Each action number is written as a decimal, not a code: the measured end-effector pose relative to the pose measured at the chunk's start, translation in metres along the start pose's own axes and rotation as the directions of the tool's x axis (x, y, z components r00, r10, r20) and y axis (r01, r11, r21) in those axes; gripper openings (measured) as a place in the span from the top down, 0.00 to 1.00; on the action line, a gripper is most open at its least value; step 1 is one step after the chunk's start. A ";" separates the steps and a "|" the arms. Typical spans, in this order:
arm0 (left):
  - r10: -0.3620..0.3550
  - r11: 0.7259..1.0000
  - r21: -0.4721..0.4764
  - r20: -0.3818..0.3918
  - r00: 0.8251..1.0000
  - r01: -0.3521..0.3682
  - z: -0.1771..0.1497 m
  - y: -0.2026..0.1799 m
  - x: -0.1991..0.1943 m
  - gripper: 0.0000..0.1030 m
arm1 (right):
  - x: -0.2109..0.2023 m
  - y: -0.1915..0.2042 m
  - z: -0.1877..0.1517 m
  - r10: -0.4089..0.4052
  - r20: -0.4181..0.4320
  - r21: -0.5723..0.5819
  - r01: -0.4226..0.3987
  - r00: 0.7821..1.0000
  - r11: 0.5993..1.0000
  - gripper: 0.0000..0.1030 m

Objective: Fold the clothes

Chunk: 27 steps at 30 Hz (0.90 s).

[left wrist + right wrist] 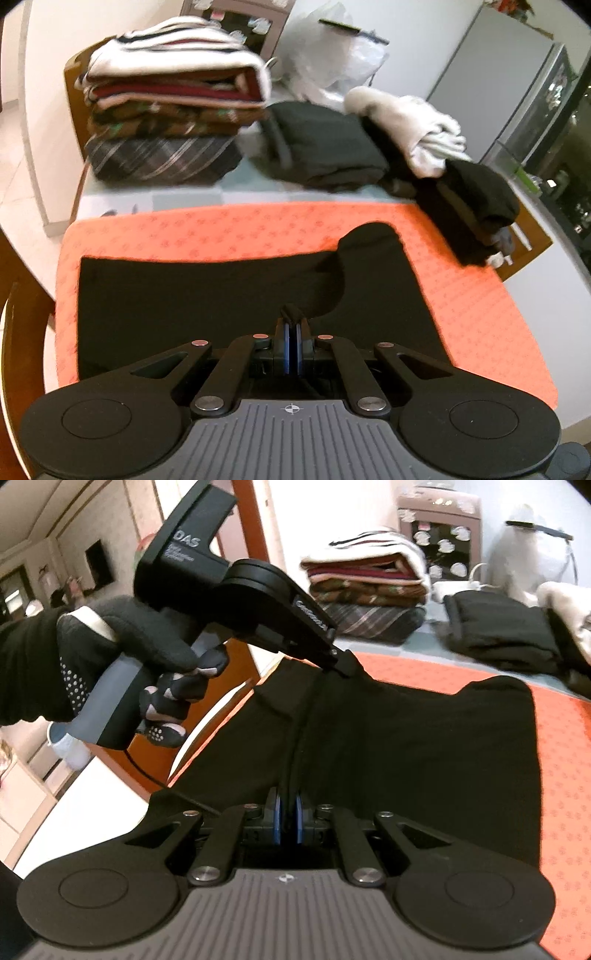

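"DAS" reads on left tongs [341, 666]; both they and right tongs [289, 821] clench the black garment [406, 746]

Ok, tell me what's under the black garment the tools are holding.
An orange patterned mat lies under the black garment, showing around its edges. Under the mat, a pale tabletop shows beyond its far edge. What lies beneath the garment's middle is covered.

The left hand-held gripper [341, 664] is gripped by a gloved left hand [122, 657], angled downward, jaws pinched together. The right hand-held gripper [290, 812] is likewise clamped nearly closed.
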<state>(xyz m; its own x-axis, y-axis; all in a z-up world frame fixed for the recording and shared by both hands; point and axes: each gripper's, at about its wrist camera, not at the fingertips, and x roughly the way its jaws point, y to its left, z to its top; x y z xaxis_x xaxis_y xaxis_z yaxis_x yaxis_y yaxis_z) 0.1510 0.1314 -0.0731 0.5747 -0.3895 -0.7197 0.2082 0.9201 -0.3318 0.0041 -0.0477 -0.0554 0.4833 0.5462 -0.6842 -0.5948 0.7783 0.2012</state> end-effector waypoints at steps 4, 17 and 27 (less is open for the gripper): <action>-0.002 1.000 -0.027 -0.011 1.000 0.002 -0.010 0.017 0.009 0.89 | 0.013 0.011 -0.003 0.008 -0.018 0.001 -0.008 1.000 1.000 0.83; 0.011 0.999 -0.037 0.064 0.998 -0.009 -0.008 0.053 -0.062 0.58 | -0.066 0.013 -0.017 -0.057 0.015 0.098 0.055 0.998 0.994 0.71; -0.014 0.999 -0.033 0.023 1.000 0.015 -0.060 0.048 -0.107 0.56 | -0.122 -0.017 -0.111 -0.321 -0.040 0.365 0.313 0.946 0.877 0.71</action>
<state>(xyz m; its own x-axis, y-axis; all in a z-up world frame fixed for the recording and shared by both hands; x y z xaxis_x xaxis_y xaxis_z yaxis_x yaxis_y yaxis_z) 0.0526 0.2150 -0.0486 0.5898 -0.4015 -0.7007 0.1903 0.9123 -0.3626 -0.1155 -0.1619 -0.0533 0.6222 0.2550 -0.7401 -0.1363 0.9663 0.2184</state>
